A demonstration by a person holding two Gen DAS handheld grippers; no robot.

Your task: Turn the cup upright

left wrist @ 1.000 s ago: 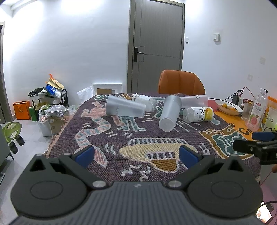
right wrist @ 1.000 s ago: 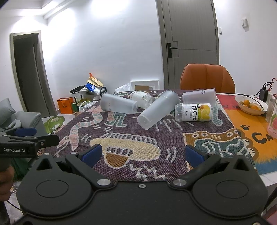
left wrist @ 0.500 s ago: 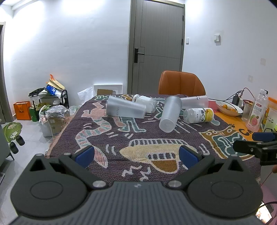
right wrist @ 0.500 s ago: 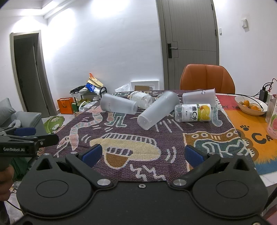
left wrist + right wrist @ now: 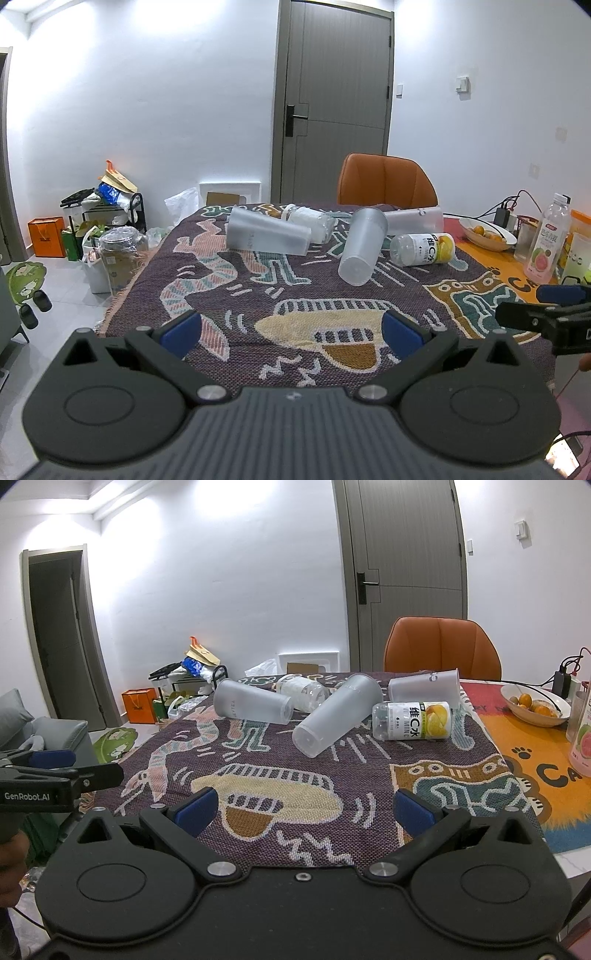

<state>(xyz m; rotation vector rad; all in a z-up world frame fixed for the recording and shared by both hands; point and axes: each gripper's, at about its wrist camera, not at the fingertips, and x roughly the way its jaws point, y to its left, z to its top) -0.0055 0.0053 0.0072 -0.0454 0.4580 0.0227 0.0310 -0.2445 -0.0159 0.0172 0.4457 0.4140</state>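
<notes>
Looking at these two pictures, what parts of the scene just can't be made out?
- White-labelled bottle: both views, partly hidden behind the left frosted cup.
- Guava drink bottle: right wrist view, cut off by the edge.
- Middle frosted cup: rim faces away, inside unseen.
- Table's near edge: hidden by the left gripper and right gripper.

The left claw (image 5: 291,328) is level and points forward, its two blue-padded fingers (image 5: 181,329) spread wide apart with nothing between them. The right claw (image 5: 303,810) sits the same way, fingers (image 5: 412,810) splayed wide and holding nothing. Each shows at the edge of the other's view, side by side and apart, with part of a hand (image 5: 13,856) gripping the left one's handle.
</notes>
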